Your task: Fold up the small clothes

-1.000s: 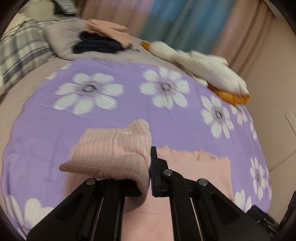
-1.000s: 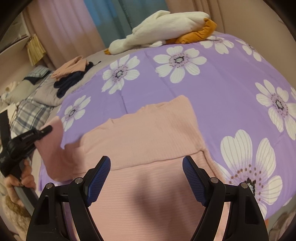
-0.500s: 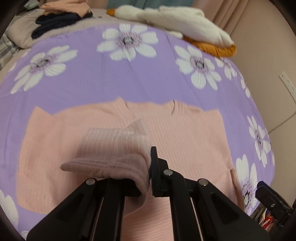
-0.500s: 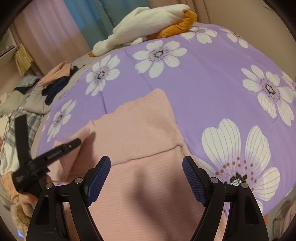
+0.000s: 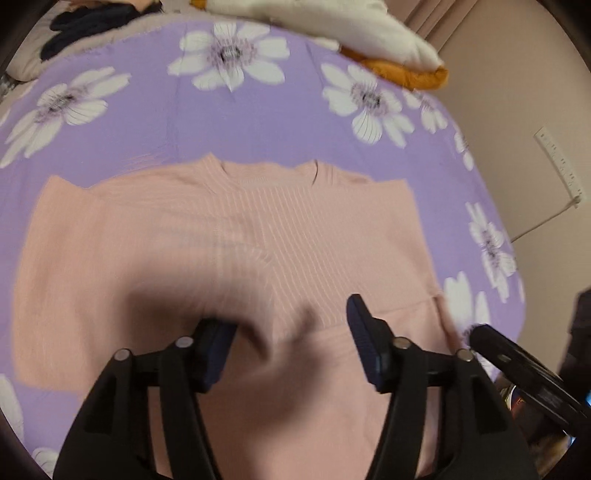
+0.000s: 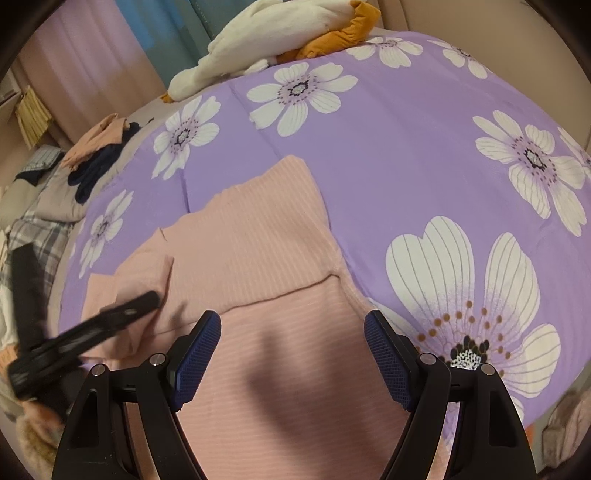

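Observation:
A pink ribbed sweater lies flat on a purple flowered bedspread, neck toward the far side. Its left sleeve is folded in over the body. My left gripper is open just above the sweater's middle, with a fold of sleeve fabric between the jaws but not clamped. My right gripper is open and empty above the sweater's right part, where the other sleeve lies folded in. The left gripper shows blurred at the left of the right wrist view.
A white and orange plush toy lies at the bed's far edge. A pile of dark and pink clothes sits on a grey pillow at the far left. A wall with a socket is on the right.
My left gripper carried the sleeve to the right over the sweater's body, then opened and let it go. The right gripper stayed open and moved little.

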A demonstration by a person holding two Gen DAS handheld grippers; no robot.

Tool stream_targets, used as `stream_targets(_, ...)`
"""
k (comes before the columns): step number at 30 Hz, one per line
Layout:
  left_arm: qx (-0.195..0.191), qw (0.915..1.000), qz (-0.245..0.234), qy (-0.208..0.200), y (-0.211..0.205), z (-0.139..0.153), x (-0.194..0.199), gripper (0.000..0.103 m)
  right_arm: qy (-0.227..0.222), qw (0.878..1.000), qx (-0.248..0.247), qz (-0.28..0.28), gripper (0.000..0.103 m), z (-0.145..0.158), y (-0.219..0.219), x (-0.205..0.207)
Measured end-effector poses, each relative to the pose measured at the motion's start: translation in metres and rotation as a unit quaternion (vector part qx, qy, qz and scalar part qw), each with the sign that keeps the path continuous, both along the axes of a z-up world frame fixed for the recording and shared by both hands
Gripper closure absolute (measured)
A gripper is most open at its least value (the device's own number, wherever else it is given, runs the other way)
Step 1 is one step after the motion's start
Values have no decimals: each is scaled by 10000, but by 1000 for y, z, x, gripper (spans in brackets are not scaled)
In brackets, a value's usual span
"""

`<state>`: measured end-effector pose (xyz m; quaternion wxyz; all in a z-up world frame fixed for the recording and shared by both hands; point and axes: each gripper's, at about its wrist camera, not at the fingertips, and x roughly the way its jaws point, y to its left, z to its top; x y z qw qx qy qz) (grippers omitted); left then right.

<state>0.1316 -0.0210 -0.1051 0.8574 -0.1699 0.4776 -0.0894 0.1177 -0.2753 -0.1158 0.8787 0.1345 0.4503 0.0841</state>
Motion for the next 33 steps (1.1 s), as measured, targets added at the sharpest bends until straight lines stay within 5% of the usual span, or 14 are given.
stream_targets(7, 8, 9966, 761, -312, 62, 32, -52, 35, -16, 9995, -134, 269, 23, 2, 22, 8)
stream_targets(13, 272, 9853, 1687, -48, 115, 21, -89, 52, -206, 9933, -487, 1023, 23, 13, 77, 17)
stream_targets(20, 107, 9734, 2277, 250, 154, 8, -123, 60, -362, 9652, -995, 2392, 23, 11, 177, 22)
stream_targets(25, 29, 9702, 2407, 281, 166, 7, -141, 60, -110, 9524, -1439, 2686, 27, -16, 221, 38)
stream_targets(29, 5, 9694, 2439, 271, 170, 7, -146, 60, 49, 9485, -1632, 2715, 46, -35, 230, 49)
stream_targets(32, -21, 9693, 2441, 284, 171, 6, -144, 60, 1, 9524, -1568, 2616, 90, -27, 220, 55)
stream_targets(33, -26, 9697, 2427, 278, 170, 6, -143, 60, 25, 9539, -1482, 2611, 91, -25, 218, 57)
